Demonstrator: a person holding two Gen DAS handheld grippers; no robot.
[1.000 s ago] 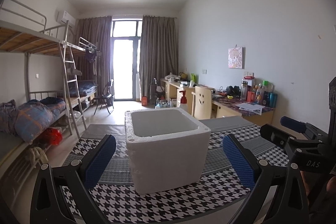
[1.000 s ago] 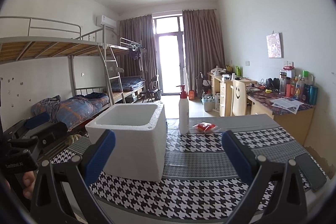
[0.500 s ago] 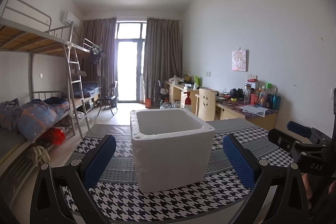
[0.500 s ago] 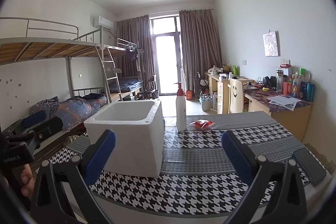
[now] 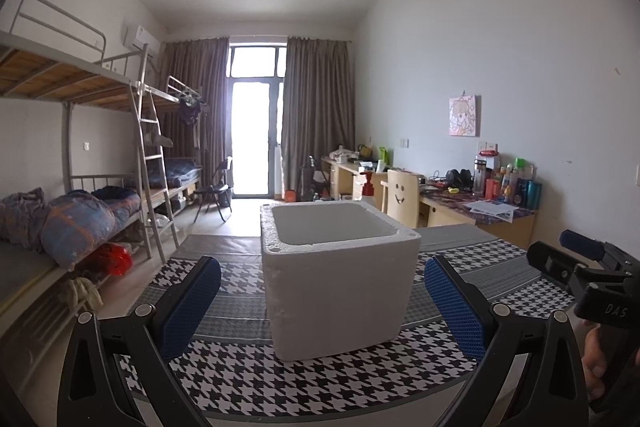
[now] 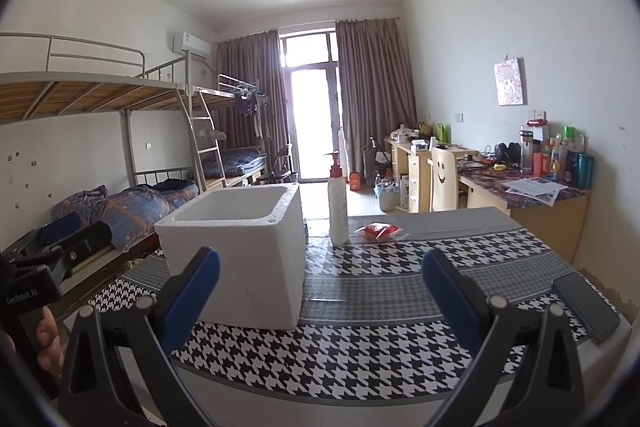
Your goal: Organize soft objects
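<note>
A white foam box [image 5: 340, 279] stands open-topped on the houndstooth-covered table [image 6: 400, 347]; its inside bottom is hidden. My left gripper [image 5: 320, 263] is open just in front of the box, holding nothing. In the right wrist view the foam box [image 6: 240, 251] sits left of centre, and a small red packet [image 6: 378, 230] lies beyond it beside a white pump bottle [image 6: 338, 203]. My right gripper [image 6: 320, 255] is open and empty over the table's near part. Each gripper shows at the edge of the other's view: right gripper [image 5: 576, 259], left gripper [image 6: 60, 239].
A dark phone [image 6: 586, 301] lies at the table's right edge. Behind the table are a desk with bottles [image 6: 560, 163] and a chair with a smiley face [image 6: 442, 179]. Bunk beds [image 5: 80, 219] line the left wall.
Both grippers stay open and empty. The left view has drifted slightly left, so the foam box sits a little further right in it. The right view has barely shifted.
</note>
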